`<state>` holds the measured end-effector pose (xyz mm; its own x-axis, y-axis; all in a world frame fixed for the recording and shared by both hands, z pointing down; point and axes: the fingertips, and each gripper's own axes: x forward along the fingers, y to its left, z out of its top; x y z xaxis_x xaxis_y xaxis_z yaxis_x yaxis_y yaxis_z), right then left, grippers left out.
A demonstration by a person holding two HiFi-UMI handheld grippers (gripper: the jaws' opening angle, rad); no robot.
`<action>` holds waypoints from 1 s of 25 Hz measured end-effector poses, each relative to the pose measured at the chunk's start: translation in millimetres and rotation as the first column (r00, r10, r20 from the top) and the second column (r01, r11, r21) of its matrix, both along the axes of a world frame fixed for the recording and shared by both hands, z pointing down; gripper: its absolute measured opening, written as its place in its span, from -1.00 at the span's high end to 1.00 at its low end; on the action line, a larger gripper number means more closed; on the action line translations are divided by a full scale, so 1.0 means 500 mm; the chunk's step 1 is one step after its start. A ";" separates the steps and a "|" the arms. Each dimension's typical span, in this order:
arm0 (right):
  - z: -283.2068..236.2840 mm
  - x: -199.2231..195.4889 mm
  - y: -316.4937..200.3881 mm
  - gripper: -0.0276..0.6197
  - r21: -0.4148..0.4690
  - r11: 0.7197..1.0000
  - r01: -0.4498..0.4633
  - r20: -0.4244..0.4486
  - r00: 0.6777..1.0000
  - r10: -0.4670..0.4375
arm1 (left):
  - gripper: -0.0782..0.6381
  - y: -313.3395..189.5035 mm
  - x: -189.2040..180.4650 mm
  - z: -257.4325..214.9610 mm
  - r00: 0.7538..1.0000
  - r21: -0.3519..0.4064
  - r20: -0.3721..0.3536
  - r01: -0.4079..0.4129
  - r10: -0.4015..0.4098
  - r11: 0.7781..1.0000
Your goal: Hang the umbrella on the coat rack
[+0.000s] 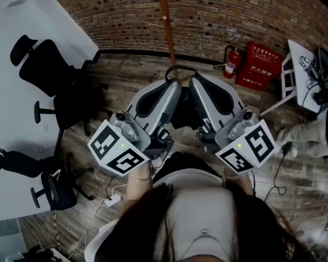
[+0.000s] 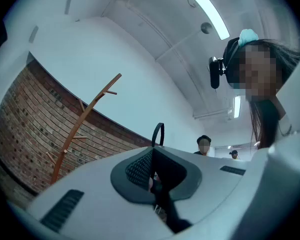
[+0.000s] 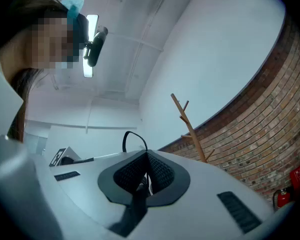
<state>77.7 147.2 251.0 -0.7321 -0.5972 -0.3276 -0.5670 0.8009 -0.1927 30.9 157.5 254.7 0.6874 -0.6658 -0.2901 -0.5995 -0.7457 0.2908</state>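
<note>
Near the coat rack [image 1: 167, 21], left gripper [image 1: 170, 91] and right gripper [image 1: 199, 91] jaws both clamp narrowly on the black umbrella [image 1: 185, 112].

Head view reads dim to me: the wooden floor [image 1: 126, 81] and brick wall [image 1: 218, 15] are muddy, and the black umbrella [image 1: 186, 111] is a dark lump with no detail. The corners fall to black and the wall bows hard, fisheye all round. Left gripper view is far brighter: a ceiling strip light [image 2: 210, 9] blows out white, and the walls take a cool blue cast. The left gripper [image 2: 152, 176] sits so near the lens that its pale shell goes soft. Right gripper view, same story: a glaring ceiling lamp [image 3: 91, 20], the right gripper [image 3: 146, 176] blurred, a dark rim round the edge.
</note>
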 end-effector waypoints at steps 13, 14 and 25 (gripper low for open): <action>0.007 0.015 -0.039 0.81 -0.012 1.000 0.003 0.033 0.999 -0.002 | 0.76 -0.041 -0.013 0.004 0.997 -0.026 -0.068 0.033 -0.035 0.999; 0.007 0.012 -0.044 0.81 -0.011 1.000 0.003 0.032 0.999 -0.003 | 0.76 -0.046 -0.016 0.005 0.997 -0.026 -0.069 0.035 -0.037 0.999; -0.007 -0.026 -0.125 0.81 0.019 1.000 -0.013 0.039 0.999 0.012 | 0.76 -0.127 -0.056 -0.005 0.998 0.004 -0.062 0.025 -0.025 1.000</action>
<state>64.8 84.7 247.3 -0.7114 -0.5992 -0.3673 -0.5691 0.7978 -0.1991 2.8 94.1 252.4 0.6510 -0.6812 -0.3348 -0.5993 -0.7320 0.3241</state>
